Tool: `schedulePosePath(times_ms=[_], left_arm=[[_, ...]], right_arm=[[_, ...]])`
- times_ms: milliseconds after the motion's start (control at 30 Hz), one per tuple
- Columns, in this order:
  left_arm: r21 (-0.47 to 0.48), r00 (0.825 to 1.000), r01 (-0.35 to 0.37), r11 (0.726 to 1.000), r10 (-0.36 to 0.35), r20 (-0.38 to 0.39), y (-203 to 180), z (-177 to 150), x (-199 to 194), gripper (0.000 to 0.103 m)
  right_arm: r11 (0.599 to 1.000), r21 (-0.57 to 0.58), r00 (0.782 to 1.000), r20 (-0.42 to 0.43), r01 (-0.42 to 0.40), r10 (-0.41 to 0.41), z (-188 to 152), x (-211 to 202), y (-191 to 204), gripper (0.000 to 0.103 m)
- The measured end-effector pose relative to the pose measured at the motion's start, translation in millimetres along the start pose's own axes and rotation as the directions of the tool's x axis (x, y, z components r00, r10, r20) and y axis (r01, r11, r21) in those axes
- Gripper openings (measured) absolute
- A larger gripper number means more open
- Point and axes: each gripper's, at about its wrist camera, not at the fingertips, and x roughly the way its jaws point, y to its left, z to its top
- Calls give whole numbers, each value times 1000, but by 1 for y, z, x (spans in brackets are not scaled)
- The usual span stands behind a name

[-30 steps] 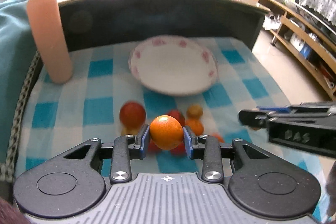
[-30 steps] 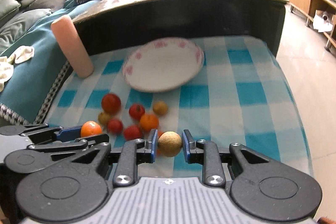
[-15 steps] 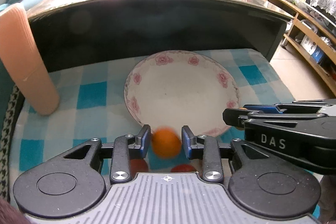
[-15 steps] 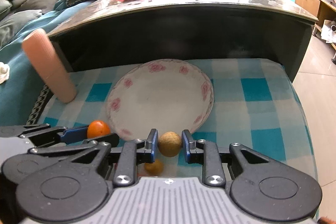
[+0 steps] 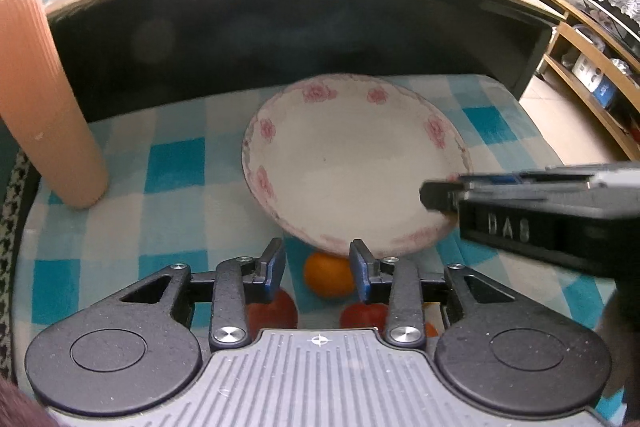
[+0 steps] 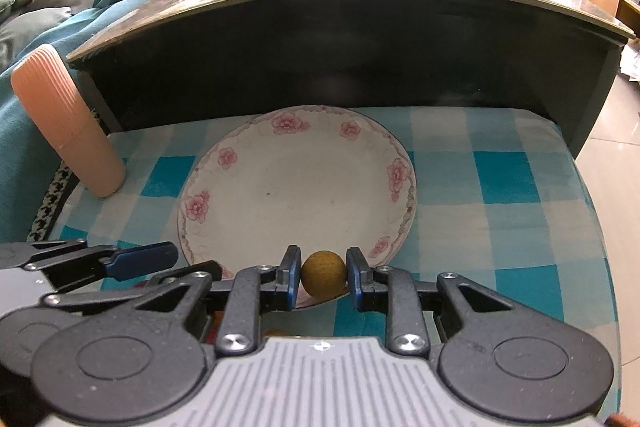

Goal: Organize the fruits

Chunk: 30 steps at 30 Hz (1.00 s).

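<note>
Both wrist views face forward, low, sharing plate (image 5: 352, 163) (image 6: 296, 187) (close).

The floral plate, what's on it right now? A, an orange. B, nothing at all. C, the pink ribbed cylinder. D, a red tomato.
B: the plate shows only bare white surface in both views; the yellow-brown fruit sits between the right gripper's fingers at its near rim, and the orange lies on the cloth short of it.

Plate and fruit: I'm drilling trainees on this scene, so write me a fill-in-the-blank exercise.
The right gripper is ____ on the brownish fruit. The left gripper has its jaws ____. The plate holds ____ fruit. Its rim bears pink ____.
Missing: shut; open; no; flowers.
</note>
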Motion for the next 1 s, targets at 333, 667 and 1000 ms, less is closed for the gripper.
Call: schedulePosePath(times_ms=[333, 667, 1000], left_arm=[[166, 1000, -9, 986, 12, -21, -31, -12, 12, 56], [130, 1000, 1, 992, 0, -8, -8, -9, 0, 53], [71, 993, -26, 997, 33, -113, 19, -27, 11, 52]], right_arm=[[1000, -10, 1000, -11, -5, 5, -5, -2, 1, 40], [1000, 10, 1000, 2, -19, 19, -3, -7, -6, 40], [999, 11, 1000, 6, -31, 31, -3, -11, -3, 40]])
